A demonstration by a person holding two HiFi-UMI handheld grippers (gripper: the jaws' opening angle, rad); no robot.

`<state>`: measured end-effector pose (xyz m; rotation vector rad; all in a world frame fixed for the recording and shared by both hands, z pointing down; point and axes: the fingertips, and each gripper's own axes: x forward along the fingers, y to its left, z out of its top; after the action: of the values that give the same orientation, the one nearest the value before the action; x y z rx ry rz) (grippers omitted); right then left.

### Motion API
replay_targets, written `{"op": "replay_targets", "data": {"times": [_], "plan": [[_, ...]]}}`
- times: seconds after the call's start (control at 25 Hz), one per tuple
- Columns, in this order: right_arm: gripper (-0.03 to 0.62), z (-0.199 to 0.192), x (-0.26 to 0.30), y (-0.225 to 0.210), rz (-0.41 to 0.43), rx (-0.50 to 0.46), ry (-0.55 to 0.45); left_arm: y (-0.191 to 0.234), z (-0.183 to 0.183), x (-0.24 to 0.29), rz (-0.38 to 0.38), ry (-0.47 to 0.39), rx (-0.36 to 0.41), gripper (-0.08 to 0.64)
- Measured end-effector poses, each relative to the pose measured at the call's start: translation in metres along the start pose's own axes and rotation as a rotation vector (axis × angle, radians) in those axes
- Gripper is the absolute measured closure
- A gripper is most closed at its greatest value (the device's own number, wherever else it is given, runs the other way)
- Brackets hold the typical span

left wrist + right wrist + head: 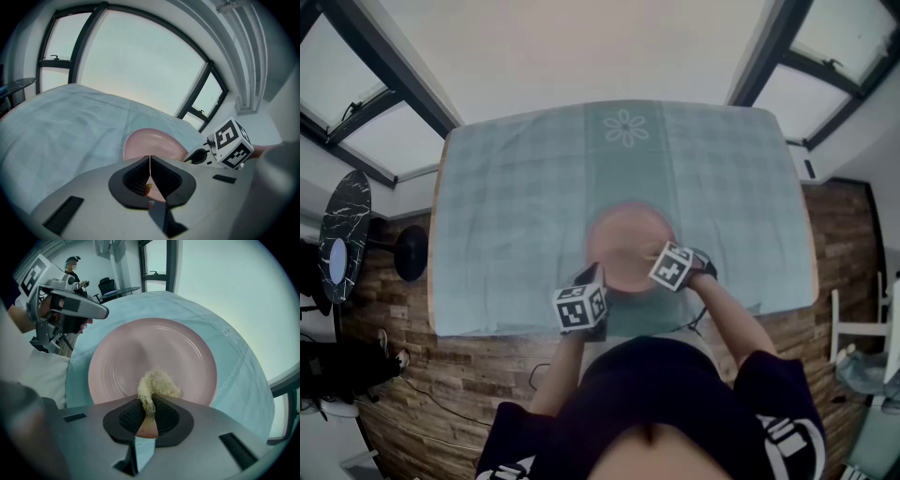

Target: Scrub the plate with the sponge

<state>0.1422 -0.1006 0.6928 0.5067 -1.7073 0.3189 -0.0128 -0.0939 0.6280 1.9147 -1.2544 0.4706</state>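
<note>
At plate's [199, 350] near-left rim: left gripper [149, 161], jaws together, nothing visible between them; contact with rim unclear. Plate lies flat on checked tablecloth [511, 202]. Over plate's near part: right gripper [149, 405], jaws clamped on pale fibrous sponge [157, 383], tuft at plate's face. Step, by judgement: scrubbing. Next move calls for sweeping sponge across face under steady pressure, with plate kept from sliding.

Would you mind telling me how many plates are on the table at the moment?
1. The pink plate lies on the tablecloth near the table's front edge, below the sponge held by the right gripper. None appears hidden.
</note>
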Motion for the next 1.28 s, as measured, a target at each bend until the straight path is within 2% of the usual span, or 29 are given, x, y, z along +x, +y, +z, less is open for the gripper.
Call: {"op": "replay_targets", "data": {"times": [0.24,0.4,0.64,1.28], "plan": [[0.556,0.007,0.002,-0.02,-0.046,0.034,-0.007,0.001,0.0,0.001,0.009,-0.004,-0.014,0.545],[0.555,0.021,0.005,-0.019,-0.014,0.046,-0.034,0.002,-0.002,0.0,0.014,0.0,-0.021,0.545],[0.555,0.03,0.01,-0.035,-0.067,0.036,-0.028,0.005,-0.006,0.001,0.023,0.006,-0.03,0.545],[0.555,0.067,0.018,-0.04,-0.077,0.047,-0.083,0.01,-0.009,0.003,0.035,0.012,-0.043,0.545]]}}
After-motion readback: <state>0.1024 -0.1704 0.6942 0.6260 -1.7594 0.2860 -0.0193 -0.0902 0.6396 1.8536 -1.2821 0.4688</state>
